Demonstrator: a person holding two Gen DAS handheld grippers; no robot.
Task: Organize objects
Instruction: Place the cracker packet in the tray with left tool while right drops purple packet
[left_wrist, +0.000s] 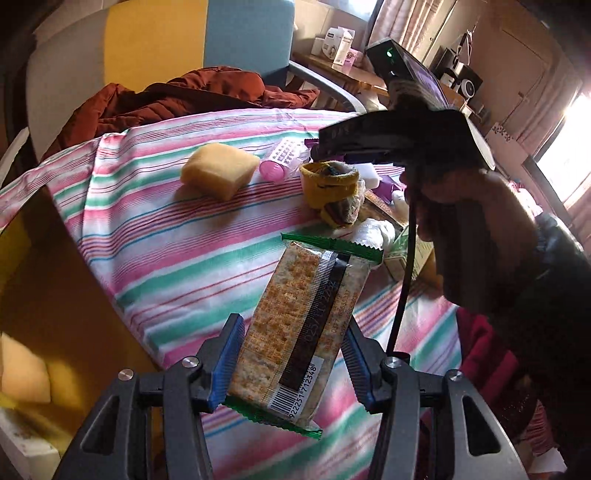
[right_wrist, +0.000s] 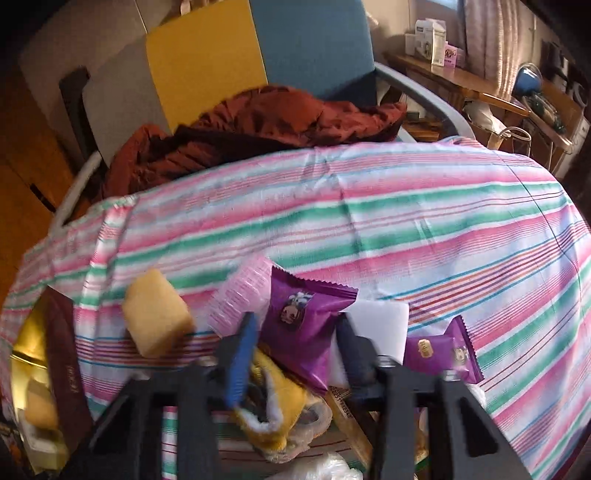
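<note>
Crackers pack (left_wrist: 295, 328) is hanging lifted over the striped cloth (left_wrist: 177, 236), the left gripper (left_wrist: 291, 365) clamping its long sides, barcode end nearest, digits partly readable. Right gripper (right_wrist: 295, 347) seems to be pinching the purple snack packet (right_wrist: 306, 325), though blur is hiding the contact

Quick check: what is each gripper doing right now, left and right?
Left gripper: closed on the green-edged clear cracker packet.
Right gripper: closed on the purple foil snack packet.
</note>
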